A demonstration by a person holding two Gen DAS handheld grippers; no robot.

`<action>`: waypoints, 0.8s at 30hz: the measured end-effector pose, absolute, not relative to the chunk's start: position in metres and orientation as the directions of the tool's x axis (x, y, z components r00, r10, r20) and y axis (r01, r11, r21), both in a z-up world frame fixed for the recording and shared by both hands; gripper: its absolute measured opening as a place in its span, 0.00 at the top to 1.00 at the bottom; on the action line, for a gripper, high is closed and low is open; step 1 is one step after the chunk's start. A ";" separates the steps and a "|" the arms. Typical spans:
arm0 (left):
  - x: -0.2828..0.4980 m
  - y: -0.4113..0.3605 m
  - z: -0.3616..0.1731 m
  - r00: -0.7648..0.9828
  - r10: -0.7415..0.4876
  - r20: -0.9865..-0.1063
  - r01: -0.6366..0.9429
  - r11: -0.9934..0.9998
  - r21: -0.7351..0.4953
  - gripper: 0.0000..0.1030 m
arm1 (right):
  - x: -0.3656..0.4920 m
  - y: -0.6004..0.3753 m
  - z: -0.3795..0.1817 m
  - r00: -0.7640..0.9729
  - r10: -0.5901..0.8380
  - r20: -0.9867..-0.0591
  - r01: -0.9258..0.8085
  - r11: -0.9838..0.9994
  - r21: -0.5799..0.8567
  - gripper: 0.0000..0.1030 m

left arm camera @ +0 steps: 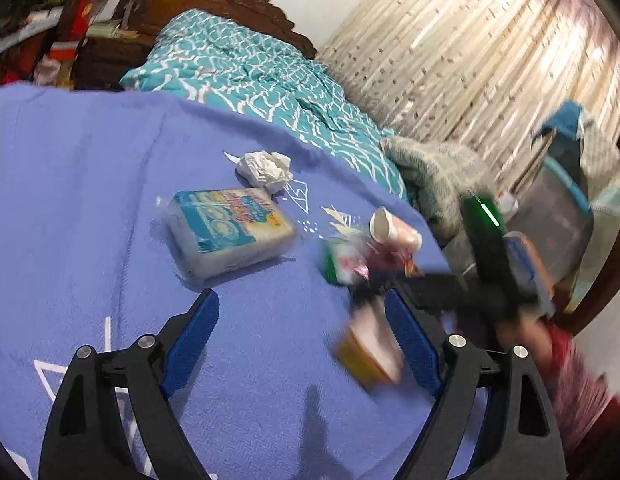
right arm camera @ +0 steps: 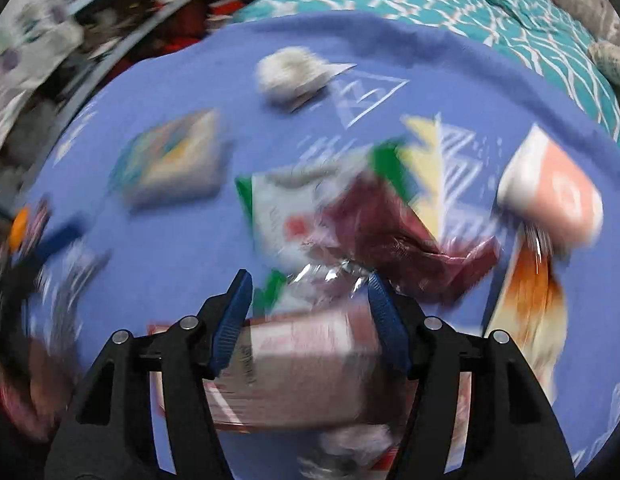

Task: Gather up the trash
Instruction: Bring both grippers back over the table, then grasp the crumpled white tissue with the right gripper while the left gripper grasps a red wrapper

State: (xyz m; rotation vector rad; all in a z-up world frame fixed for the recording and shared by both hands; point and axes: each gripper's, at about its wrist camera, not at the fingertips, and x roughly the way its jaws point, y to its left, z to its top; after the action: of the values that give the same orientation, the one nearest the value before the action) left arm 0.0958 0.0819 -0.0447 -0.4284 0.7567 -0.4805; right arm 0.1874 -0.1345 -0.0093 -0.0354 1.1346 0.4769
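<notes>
- Right gripper [right arm camera: 310,308] jaws stand apart around a blurred pink carton [right arm camera: 305,364]; hold cannot be told
- Left gripper [left arm camera: 301,336] gapes wide, empty
- Next trash: wrappers [right arm camera: 334,216] at 12 o'clock; steady first

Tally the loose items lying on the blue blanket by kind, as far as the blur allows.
Crumpled tissue: 1
Tissue pack: 1
Paper cup: 1
Wrappers, green-white and maroon: 2
Small carton, blurred: 1
Total: 6, all on the blanket. The pile beside the cup is too blurred to rule out more.
</notes>
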 end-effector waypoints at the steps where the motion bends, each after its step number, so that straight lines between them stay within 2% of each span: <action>1: 0.097 0.085 -0.045 0.632 -0.557 -0.539 0.247 0.804 -0.541 0.20 | 0.175 -0.137 -0.003 0.358 0.354 -0.864 -0.390 0.898 0.206 0.31; 5: 0.100 0.094 -0.046 0.646 -0.546 -0.534 0.206 0.798 -0.566 0.20 | 0.190 -0.144 0.028 0.437 0.356 -0.826 -0.373 0.908 0.194 0.30; 8: 0.101 0.095 -0.046 0.655 -0.525 -0.543 0.187 0.809 -0.557 0.20 | 0.243 -0.127 0.043 0.474 0.360 -0.804 -0.348 0.915 0.204 0.29; 9: 0.102 0.097 -0.045 0.659 -0.519 -0.544 0.183 0.812 -0.554 0.20 | 0.265 -0.119 0.044 0.471 0.362 -0.805 -0.334 0.917 0.217 0.25; 11: 0.101 0.100 -0.044 0.675 -0.497 -0.545 0.170 0.824 -0.541 0.20 | 0.309 -0.093 0.034 0.425 0.378 -0.823 -0.313 0.914 0.258 0.20; 16: 0.103 0.099 -0.045 0.670 -0.496 -0.552 0.169 0.827 -0.537 0.20 | 0.385 -0.063 -0.021 0.295 0.354 -0.887 -0.159 0.934 0.320 0.20; 18: 0.104 0.099 -0.046 0.669 -0.496 -0.554 0.171 0.827 -0.535 0.20 | 0.390 -0.058 -0.035 0.269 0.335 -0.903 -0.146 0.941 0.305 0.45; 19: 0.104 0.099 -0.045 0.668 -0.496 -0.555 0.171 0.828 -0.534 0.20 | 0.387 -0.050 -0.031 0.296 0.312 -0.903 -0.180 0.947 0.268 0.51; 24: 0.105 0.098 -0.047 0.665 -0.495 -0.560 0.165 0.828 -0.536 0.16 | 0.342 -0.060 0.002 0.384 0.349 -0.855 -0.268 0.928 0.259 0.56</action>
State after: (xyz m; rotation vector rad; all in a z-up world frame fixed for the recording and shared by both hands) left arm 0.1053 0.0984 -0.0466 -0.4702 0.7586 -0.3887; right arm 0.3420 -0.0602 0.0016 0.0825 1.1093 0.3936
